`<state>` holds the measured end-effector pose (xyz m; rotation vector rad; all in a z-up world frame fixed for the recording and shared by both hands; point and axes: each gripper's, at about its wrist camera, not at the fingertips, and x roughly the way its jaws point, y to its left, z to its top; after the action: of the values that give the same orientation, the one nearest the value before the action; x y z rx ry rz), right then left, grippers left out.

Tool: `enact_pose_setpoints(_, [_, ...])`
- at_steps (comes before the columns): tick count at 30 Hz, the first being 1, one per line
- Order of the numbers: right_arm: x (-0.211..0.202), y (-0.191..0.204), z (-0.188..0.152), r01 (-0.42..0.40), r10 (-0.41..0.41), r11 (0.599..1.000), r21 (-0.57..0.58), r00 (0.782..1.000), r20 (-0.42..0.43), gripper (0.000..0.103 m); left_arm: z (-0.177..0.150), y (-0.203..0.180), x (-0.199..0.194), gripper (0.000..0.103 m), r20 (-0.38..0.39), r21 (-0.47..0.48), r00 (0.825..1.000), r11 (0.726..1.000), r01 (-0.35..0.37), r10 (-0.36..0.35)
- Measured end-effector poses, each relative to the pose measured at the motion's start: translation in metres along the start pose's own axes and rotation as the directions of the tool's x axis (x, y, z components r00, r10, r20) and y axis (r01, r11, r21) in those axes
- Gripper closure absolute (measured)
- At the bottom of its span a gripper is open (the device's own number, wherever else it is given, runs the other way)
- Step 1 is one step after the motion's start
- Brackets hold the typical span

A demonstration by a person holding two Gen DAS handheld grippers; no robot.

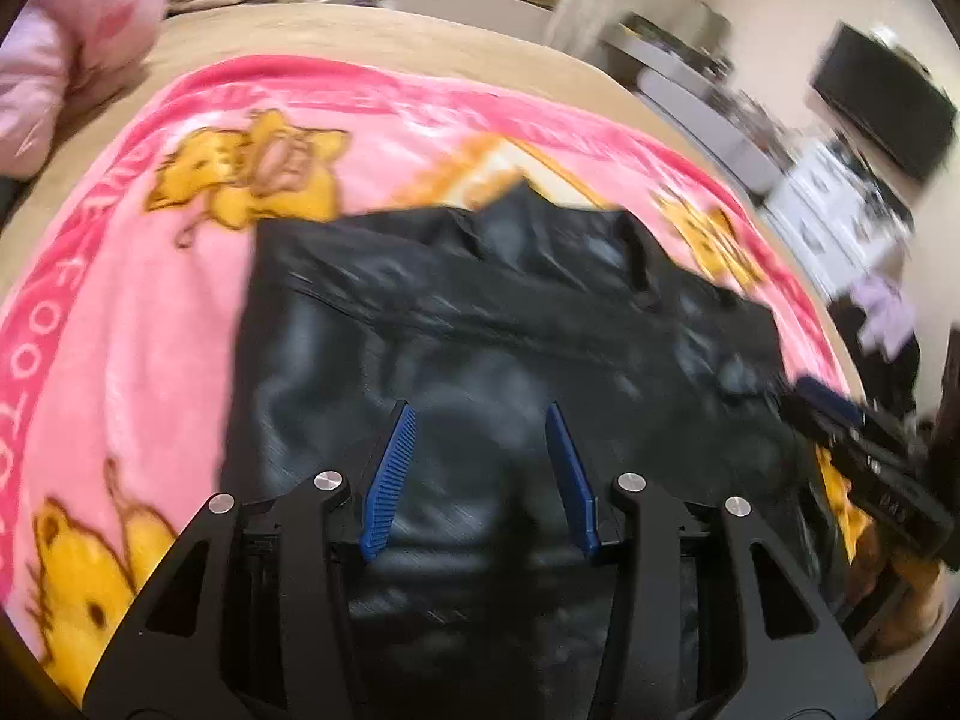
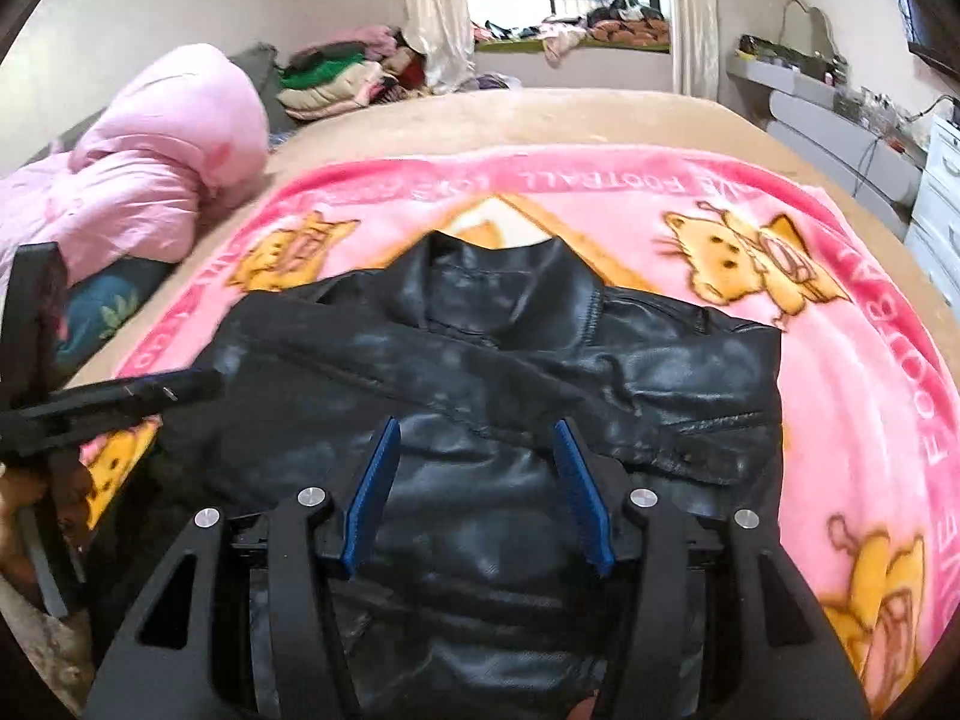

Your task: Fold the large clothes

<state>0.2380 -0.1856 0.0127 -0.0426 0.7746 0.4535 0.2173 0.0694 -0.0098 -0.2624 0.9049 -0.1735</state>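
A black leather jacket point(image 2: 492, 372) lies on a pink cartoon blanket point(image 2: 840, 360) on the bed, collar at the far end, sleeves folded in across the body. It also shows in the left wrist view point(image 1: 480, 324). My left gripper point(image 1: 480, 414) is open and empty, over the jacket's near half. My right gripper point(image 2: 477, 429) is open and empty, over the jacket's middle. The left gripper also shows at the left edge of the right wrist view point(image 2: 120, 396). The right gripper shows at the right edge of the left wrist view point(image 1: 864, 456).
A pink puffy quilt point(image 2: 150, 168) sits at the bed's far left. The tan mattress point(image 2: 540, 114) runs beyond the blanket. Piled clothes point(image 2: 336, 78) lie by the window. A white dresser point(image 2: 942, 204) and shelves stand to the right.
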Motion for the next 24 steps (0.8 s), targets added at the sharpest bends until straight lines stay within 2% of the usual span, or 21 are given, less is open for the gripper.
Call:
enact_pose_setpoints(3, [-0.004, 0.008, -0.010, 0.000, -0.001, 1.000, -0.022, 1.000, -0.016, 0.051, -0.018, -0.012, 0.015, 0.067, -0.089, 0.026, 0.996, 1.000, 0.000, 0.002])
enact_pose_setpoints(6, [0.006, 0.007, -0.026, 0.033, -0.035, 0.999, -0.035, 0.997, -0.072, 0.053, -0.031, -0.014, 0.030, 0.072, -0.132, 0.069, 0.989, 0.996, -0.063, 0.072])
enact_pose_setpoints(11, [0.029, -0.012, -0.053, 0.063, -0.057, 0.998, 0.029, 0.981, -0.188, 0.061, -0.032, -0.012, 0.035, 0.072, -0.130, 0.077, 0.989, 0.995, -0.056, 0.066])
enact_pose_setpoints(15, [0.033, -0.017, -0.057, 0.047, -0.035, 0.997, 0.065, 0.982, -0.184, 0.061, -0.031, -0.009, 0.031, 0.072, -0.124, 0.062, 0.991, 0.997, -0.038, 0.046])
enact_pose_setpoints(21, [-0.008, -0.010, -0.049, 0.018, -0.012, 0.996, 0.083, 0.998, -0.068, 0.042, -0.028, -0.012, 0.014, 0.072, -0.101, 0.064, 0.994, 0.997, -0.035, 0.041])
enact_pose_setpoints(24, [-0.021, -0.008, -0.049, 0.020, -0.016, 0.996, 0.087, 0.999, -0.045, 0.034, -0.028, -0.015, 0.006, 0.058, -0.089, 0.067, 0.996, 0.997, -0.025, 0.030])
